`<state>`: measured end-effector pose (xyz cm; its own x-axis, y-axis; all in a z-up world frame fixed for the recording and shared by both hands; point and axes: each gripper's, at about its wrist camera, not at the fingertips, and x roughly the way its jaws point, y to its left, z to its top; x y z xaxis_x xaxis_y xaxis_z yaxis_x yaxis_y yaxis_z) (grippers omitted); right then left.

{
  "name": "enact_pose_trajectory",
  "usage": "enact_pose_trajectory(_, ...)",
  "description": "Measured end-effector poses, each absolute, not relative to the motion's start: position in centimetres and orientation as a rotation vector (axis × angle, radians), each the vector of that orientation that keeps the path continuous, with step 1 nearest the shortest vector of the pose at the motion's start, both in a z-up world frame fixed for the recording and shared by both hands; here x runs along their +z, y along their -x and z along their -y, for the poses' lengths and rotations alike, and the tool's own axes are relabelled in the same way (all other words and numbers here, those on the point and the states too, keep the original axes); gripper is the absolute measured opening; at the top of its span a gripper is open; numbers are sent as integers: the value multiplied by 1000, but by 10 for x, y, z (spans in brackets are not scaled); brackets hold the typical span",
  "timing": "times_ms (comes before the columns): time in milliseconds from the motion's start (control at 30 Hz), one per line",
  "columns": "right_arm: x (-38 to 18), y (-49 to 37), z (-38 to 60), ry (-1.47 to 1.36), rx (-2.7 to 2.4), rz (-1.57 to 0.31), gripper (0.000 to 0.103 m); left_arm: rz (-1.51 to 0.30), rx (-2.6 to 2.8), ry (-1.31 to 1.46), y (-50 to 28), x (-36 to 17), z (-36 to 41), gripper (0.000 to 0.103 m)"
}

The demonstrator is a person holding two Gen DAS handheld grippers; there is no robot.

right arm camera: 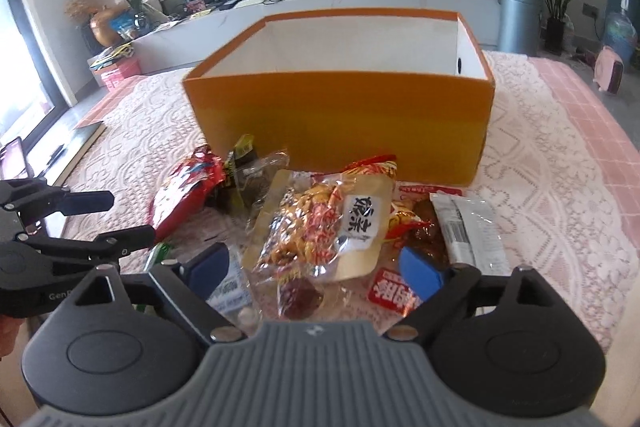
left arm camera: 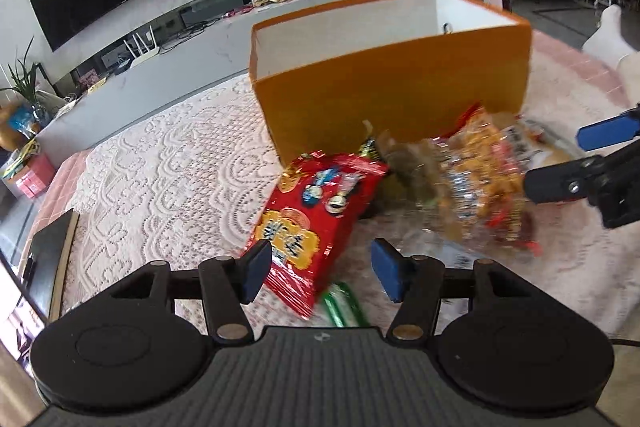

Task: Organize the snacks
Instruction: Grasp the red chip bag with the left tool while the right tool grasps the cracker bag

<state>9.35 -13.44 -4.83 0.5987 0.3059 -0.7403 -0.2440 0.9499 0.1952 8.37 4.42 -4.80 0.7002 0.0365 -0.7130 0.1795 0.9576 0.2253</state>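
Observation:
An open orange box [left arm camera: 392,99] [right arm camera: 340,123] with a white inside stands on the lace cloth. Snack packets are piled in front of it. My left gripper [left arm camera: 322,275] [right arm camera: 132,217] is open, with the lower end of a red snack bag [left arm camera: 316,219] [right arm camera: 180,195] and a green packet [left arm camera: 344,307] lying between its fingers. My right gripper [right arm camera: 316,269] [left arm camera: 554,163] is open over a clear bag of mixed sweets [right arm camera: 320,227] [left arm camera: 476,183]. Beside that bag lie a white packet [right arm camera: 468,227] and a small red packet [right arm camera: 392,293].
The lace-covered table [left arm camera: 160,155] ends at pink checked edges. A dark board [left arm camera: 52,259] lies at its left edge. A person's white-clad leg [left arm camera: 608,43] shows to the right of the box. Behind are a long low cabinet [right arm camera: 360,3], a TV and a grey bin [right arm camera: 518,19].

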Motion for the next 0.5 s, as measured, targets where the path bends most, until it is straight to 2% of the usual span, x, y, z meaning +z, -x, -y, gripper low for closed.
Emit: enact_pose_trajectory(500, -91, -126, 107, -31, 254, -898, 91, -766, -55, -376, -119, -88, -36, 71)
